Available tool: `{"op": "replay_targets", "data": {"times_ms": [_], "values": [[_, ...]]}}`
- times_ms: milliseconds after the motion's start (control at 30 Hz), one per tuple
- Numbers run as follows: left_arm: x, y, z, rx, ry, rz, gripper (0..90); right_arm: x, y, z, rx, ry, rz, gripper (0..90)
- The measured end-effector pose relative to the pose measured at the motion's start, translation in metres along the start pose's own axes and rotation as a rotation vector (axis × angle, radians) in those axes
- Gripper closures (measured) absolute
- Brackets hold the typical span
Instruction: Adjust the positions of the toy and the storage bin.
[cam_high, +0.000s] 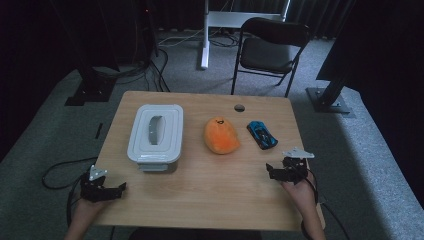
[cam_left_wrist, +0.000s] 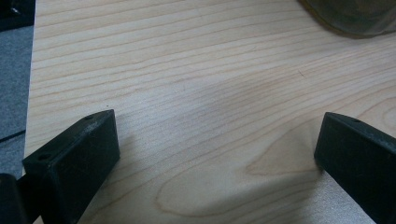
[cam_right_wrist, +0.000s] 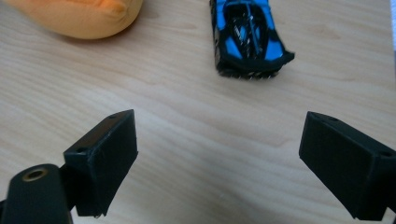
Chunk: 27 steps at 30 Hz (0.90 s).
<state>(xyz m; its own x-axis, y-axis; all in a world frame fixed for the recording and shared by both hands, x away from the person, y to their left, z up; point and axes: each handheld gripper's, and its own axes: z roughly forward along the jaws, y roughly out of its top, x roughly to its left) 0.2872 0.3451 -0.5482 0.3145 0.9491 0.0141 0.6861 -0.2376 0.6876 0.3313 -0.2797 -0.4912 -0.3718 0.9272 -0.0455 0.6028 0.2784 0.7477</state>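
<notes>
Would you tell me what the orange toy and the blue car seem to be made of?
Orange toy: looks like soft plush fabric, matte and fuzzy, rounded like a stuffed shape. Blue car: probably hard plastic or painted metal, given its glossy blue panels and crisp black edges.

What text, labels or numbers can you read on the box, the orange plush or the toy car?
None is readable.
White lidded box: no print visible.
Orange plush: a small dark mark near its top, too small to read as text.
Blue toy car: black and blue pattern, no legible lettering.
</notes>
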Motion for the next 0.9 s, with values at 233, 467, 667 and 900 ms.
{"op": "replay_targets", "data": {"times_ms": [233, 467, 667, 900], "values": [[0.0, 0.0, 0.0, 0.0, 0.0, 0.0, 0.4, -0.004, 0.011, 0.004, -0.004, -0.002, -0.002, 10.8], [0.0, 0.0, 0.0, 0.0, 0.0, 0.0, 0.4, -0.008, 0.02, 0.009, -0.004, -0.01, -0.004, 10.8], [0.0, 0.0, 0.0, 0.0, 0.0, 0.0, 0.4, -0.01, 0.025, 0.015, 0.004, -0.02, -0.007, 10.8], [0.0, 0.0, 0.0, 0.0, 0.0, 0.0, 0.4, -0.011, 0.03, 0.023, 0.005, -0.025, -0.012, 10.8]]}}
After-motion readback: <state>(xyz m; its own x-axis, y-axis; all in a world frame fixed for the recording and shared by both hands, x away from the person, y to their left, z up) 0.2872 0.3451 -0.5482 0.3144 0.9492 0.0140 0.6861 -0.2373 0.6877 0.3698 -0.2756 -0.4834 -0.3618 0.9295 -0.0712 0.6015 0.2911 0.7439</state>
